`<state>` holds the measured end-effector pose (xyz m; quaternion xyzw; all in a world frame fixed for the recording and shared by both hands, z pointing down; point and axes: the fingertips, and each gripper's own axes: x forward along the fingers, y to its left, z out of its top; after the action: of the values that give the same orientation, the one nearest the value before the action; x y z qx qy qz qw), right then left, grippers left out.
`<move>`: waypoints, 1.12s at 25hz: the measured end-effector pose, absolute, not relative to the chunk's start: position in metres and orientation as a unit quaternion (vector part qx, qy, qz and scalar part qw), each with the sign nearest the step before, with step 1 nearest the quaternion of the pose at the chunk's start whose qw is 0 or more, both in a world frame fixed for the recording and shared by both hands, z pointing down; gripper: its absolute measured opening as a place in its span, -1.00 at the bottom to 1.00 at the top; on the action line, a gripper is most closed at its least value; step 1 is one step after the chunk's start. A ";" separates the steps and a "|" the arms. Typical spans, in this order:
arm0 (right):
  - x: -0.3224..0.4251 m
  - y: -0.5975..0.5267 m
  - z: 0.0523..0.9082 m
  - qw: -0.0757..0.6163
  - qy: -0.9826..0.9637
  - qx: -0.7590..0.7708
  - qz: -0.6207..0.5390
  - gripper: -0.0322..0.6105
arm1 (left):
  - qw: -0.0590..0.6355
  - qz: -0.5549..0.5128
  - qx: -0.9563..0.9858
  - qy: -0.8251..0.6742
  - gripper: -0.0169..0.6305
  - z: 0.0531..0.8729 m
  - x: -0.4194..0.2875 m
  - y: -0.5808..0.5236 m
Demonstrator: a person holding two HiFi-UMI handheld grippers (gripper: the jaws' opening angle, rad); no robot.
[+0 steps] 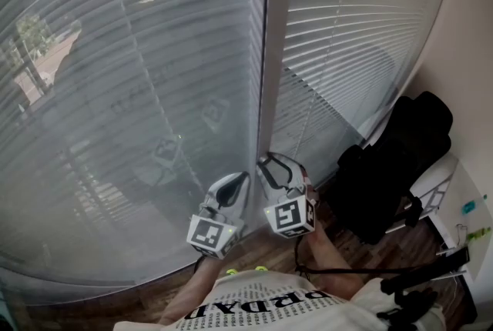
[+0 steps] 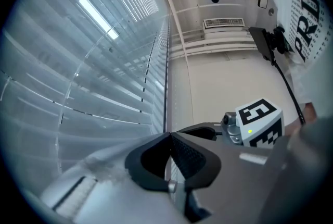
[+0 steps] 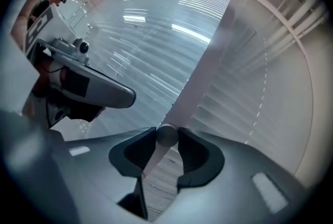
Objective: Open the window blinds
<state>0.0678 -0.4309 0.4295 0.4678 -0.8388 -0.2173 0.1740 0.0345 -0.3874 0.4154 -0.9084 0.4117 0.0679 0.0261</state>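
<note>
Blinds cover the window ahead, the left panel's slats letting the outdoors through and the right panel's looking closed, so I reckon half remains, my right gripper pinching the tilt wand's knob, my left gripper closed on nothing.

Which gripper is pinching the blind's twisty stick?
The right gripper: the round end of the wand sits pinched between its jaws. The left gripper beside it has its jaws shut together on nothing.

Beside the window post, both blinds run past the head view's top edge; the wand before it shows only its round end.
</note>
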 end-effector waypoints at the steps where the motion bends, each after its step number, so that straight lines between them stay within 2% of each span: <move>1: 0.068 -0.431 0.429 0.170 -0.840 0.469 -0.214 -0.46 | 0.028 0.062 -0.909 0.411 -0.97 0.418 0.034 -0.387; 7: 0.071 -0.432 0.429 0.121 -0.857 0.476 -0.153 -0.48 | 0.023 0.074 -0.905 0.418 -0.97 0.411 0.031 -0.389; 12: 0.076 -0.434 0.430 0.033 -0.875 0.481 -0.034 -0.48 | 0.023 0.076 -0.906 0.416 -0.97 0.410 0.030 -0.389; 20: 0.081 -0.438 0.431 -0.062 -0.871 0.481 0.082 -0.48 | 0.021 0.081 -0.908 0.412 -0.97 0.409 0.032 -0.390; 25: 0.082 -0.439 0.431 -0.088 -0.867 0.477 0.118 -0.48 | 0.022 0.081 -0.908 0.411 -0.97 0.409 0.032 -0.389; 28: 0.081 -0.438 0.430 -0.066 -0.868 0.485 0.088 -0.48 | 0.018 0.084 -0.908 0.411 -0.97 0.409 0.033 -0.389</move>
<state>0.0806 -0.4385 0.4305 0.4846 -0.8678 0.0877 -0.0656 0.0334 -0.3886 0.4089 -0.9077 0.4106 0.0845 0.0179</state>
